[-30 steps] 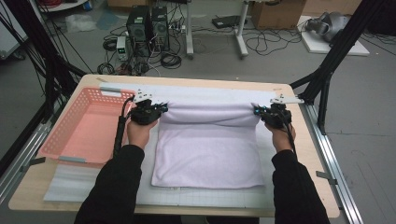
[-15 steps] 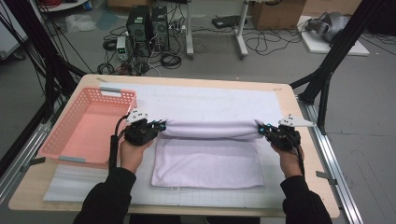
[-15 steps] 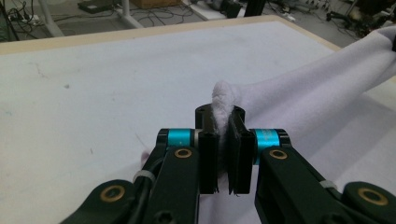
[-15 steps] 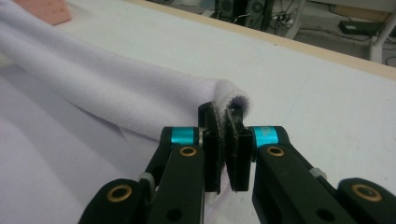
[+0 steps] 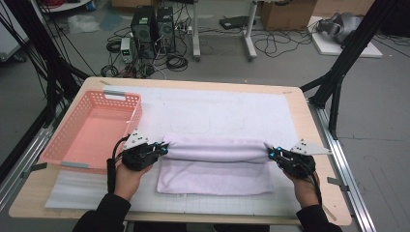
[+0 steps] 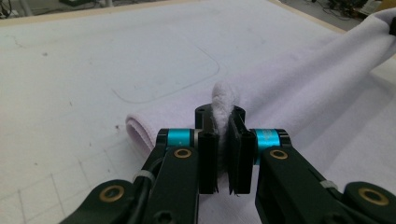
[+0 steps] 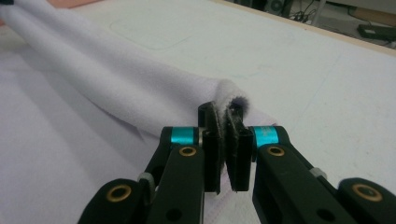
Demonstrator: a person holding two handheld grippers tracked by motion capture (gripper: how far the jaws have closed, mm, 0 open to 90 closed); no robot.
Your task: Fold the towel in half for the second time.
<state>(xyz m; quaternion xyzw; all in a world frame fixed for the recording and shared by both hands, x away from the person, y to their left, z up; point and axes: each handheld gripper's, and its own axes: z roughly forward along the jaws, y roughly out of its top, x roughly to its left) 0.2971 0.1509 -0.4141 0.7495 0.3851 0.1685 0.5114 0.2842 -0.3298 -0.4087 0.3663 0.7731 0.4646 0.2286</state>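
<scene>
Both grippers, left (image 5: pixel 162 149) at 9 o'clock and right (image 5: pixel 272 154) at 3, are clamping the towel (image 5: pixel 215 164) corners; level, matched pulling should be keeping the fold square.

Left gripper (image 6: pixel 223 158) comes up from the bottom middle of the frame, jaws pinched tight on a fluffy bit of the white towel (image 6: pixel 299 88). From there the towel runs off as a rolled fold to the upper right corner. The white mat (image 6: pixel 93 60) covers the whole left side, with a faint rounded outline drawn on it.
</scene>
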